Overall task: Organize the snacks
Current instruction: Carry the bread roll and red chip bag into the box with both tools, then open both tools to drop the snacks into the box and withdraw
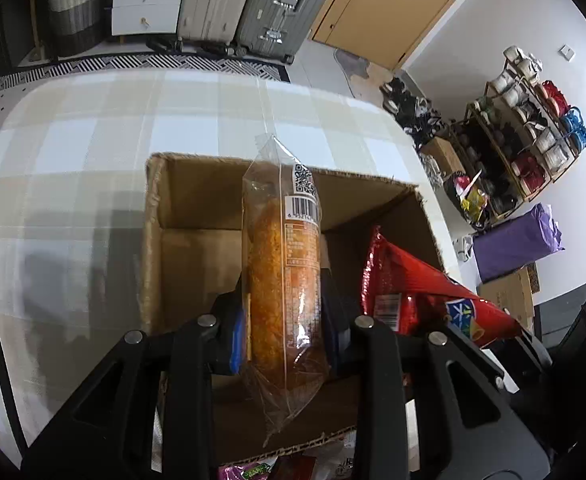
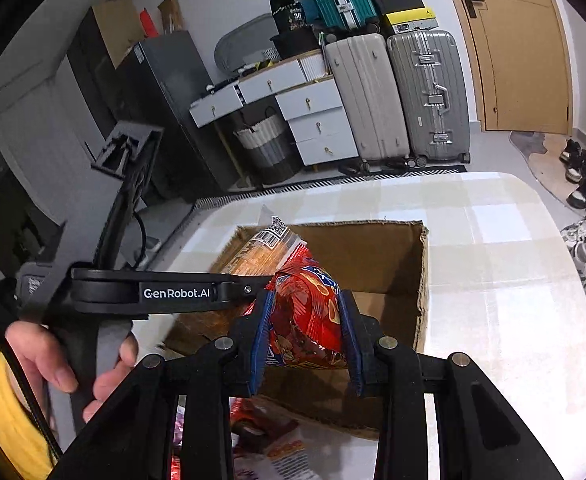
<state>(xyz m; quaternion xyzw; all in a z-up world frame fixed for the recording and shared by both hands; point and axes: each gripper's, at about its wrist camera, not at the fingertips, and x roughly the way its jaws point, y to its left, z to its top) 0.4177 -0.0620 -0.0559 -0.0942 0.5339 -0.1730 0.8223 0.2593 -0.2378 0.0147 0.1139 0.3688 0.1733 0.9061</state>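
Note:
My left gripper [image 1: 283, 300] is shut on a clear bag of orange snack [image 1: 283, 280] and holds it upright over an open cardboard box [image 1: 155, 240]. My right gripper [image 2: 303, 312] is shut on a red snack bag [image 2: 309, 312] over the same box [image 2: 423, 280]. The red bag [image 1: 413, 292] shows at the right in the left wrist view, over the box's right side. The clear bag [image 2: 261, 248] and the left gripper's arm [image 2: 153, 292] show in the right wrist view, left of the red bag.
The box stands on a checked tablecloth [image 1: 73, 160]. More snack packets [image 2: 277, 448] lie on the table in front of the box. Suitcases [image 2: 397, 96], white drawers [image 2: 317, 120] and a shoe rack [image 1: 525, 140] stand on the floor beyond the table.

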